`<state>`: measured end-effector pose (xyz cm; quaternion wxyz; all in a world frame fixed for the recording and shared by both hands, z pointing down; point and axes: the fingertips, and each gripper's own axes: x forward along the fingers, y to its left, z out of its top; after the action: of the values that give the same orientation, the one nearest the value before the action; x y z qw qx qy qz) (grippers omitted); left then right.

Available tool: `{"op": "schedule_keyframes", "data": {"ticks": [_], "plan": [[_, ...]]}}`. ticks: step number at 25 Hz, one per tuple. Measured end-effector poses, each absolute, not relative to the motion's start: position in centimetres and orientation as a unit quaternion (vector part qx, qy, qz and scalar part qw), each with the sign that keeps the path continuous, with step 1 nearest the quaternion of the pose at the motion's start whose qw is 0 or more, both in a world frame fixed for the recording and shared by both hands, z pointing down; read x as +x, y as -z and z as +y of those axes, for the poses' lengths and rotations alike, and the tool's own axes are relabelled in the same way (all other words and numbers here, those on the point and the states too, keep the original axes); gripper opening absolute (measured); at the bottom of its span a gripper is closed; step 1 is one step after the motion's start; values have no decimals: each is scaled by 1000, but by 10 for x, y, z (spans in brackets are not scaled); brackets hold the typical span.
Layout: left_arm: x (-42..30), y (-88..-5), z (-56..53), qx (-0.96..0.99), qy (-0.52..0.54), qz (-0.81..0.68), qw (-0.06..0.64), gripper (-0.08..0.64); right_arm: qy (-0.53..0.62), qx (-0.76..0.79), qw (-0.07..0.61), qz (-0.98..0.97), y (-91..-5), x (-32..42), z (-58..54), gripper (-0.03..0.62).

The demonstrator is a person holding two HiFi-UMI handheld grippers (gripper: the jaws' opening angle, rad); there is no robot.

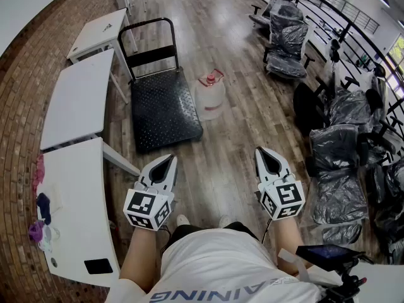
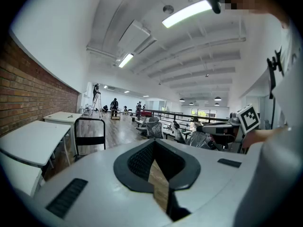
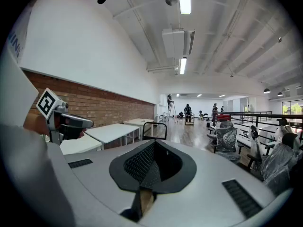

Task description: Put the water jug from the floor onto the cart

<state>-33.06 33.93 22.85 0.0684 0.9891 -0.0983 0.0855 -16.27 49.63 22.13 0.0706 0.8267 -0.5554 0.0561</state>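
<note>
Nothing is done yet: the clear plastic water jug with red cap (image 1: 210, 98) stands on the wooden floor (image 1: 237, 156), just beside the black metal platform cart (image 1: 163, 112). The left gripper (image 1: 170, 160) and the right gripper (image 1: 261, 151) have closed, empty fingers, well apart from it.

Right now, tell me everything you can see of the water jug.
The water jug is a squat, translucent whitish plastic bottle with a red cap and a reddish handle on top. It stands upright on the wooden floor, close beside the black cart; whether they touch is unclear. Nothing holds it.
</note>
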Motion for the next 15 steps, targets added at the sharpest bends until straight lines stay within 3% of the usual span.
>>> {"op": "schedule_keyframes", "data": {"ticks": [15], "plan": [[-284,-238,379,985,-103,-128,54,1,-77,818,64,-567,-247,-103,542,5]]}}
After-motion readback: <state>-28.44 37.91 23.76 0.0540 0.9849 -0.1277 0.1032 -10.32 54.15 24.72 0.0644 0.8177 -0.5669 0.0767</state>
